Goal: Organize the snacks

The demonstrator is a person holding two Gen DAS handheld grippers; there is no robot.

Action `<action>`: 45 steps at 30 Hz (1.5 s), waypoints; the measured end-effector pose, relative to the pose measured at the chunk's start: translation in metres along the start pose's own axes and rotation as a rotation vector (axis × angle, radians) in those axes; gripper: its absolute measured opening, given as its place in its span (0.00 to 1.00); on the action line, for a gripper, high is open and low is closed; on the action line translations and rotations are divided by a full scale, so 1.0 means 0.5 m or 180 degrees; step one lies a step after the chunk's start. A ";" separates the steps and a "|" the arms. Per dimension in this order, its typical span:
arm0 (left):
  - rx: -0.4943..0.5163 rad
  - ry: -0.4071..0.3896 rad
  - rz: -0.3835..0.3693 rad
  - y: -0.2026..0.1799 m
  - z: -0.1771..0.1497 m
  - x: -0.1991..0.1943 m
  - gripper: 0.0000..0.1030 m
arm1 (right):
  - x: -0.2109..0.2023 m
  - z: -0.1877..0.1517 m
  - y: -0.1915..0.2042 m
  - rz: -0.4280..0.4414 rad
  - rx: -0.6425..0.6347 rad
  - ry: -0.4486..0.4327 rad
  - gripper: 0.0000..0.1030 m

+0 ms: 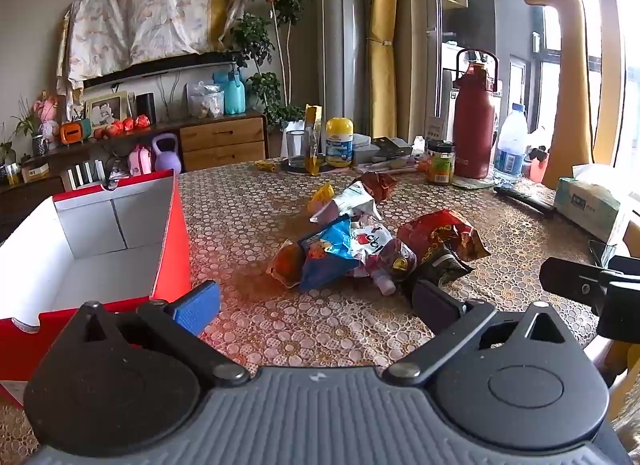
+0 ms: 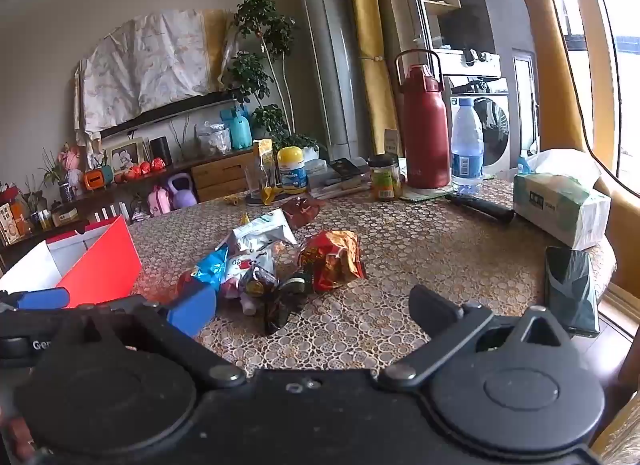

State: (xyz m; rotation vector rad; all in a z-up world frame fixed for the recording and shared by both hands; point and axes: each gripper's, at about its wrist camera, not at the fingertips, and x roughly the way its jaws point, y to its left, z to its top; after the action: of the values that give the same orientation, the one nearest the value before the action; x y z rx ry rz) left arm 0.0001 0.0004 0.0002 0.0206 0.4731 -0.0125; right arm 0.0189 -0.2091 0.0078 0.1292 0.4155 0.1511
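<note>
Light source: daylight is coming in from the window (image 1: 624, 77) at the right edge, which is blowing out to near white in both views.
Brightness: the room is sitting evenly lit, neither dim nor harsh.
Glare: the snack wrappers (image 1: 360, 241) are catching small bright glints.
Colour cast: the red box (image 1: 176, 241) is throwing a reddish glow onto the tablecloth (image 1: 248, 205) beside it.
Shadows: soft ones are lying under the wrappers.
Distortion: straight lines are bowing strongly toward the edges; corners are darkening.
Focus: the centre is staying fairly sharp.
</note>
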 end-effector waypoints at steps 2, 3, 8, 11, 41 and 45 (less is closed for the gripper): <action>0.0009 -0.0001 0.0000 0.000 0.000 -0.001 1.00 | 0.001 0.000 0.000 0.0000 0.0008 0.0006 1.00; 0.0011 -0.0002 -0.0001 0.001 0.000 -0.001 1.00 | 0.001 0.000 0.000 0.0002 0.0012 0.0004 1.00; 0.0022 0.0003 0.0010 -0.001 0.000 0.000 1.00 | -0.001 0.000 -0.002 -0.0010 0.0025 -0.0006 1.00; 0.0020 0.0002 0.0010 -0.001 0.000 -0.002 1.00 | 0.018 -0.012 0.003 -0.0022 0.0009 0.0010 1.00; 0.0027 0.0025 0.0013 -0.006 -0.005 -0.001 1.00 | -0.002 0.001 0.004 0.0006 0.0021 -0.0019 1.00; 0.0026 0.0027 0.0012 -0.007 -0.005 -0.001 1.00 | 0.001 -0.002 0.001 0.0000 0.0027 -0.0012 1.00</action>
State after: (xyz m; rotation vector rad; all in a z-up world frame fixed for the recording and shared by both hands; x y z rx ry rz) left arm -0.0013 -0.0029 -0.0017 0.0297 0.4816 -0.0106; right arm 0.0188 -0.2085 0.0069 0.1379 0.4124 0.1491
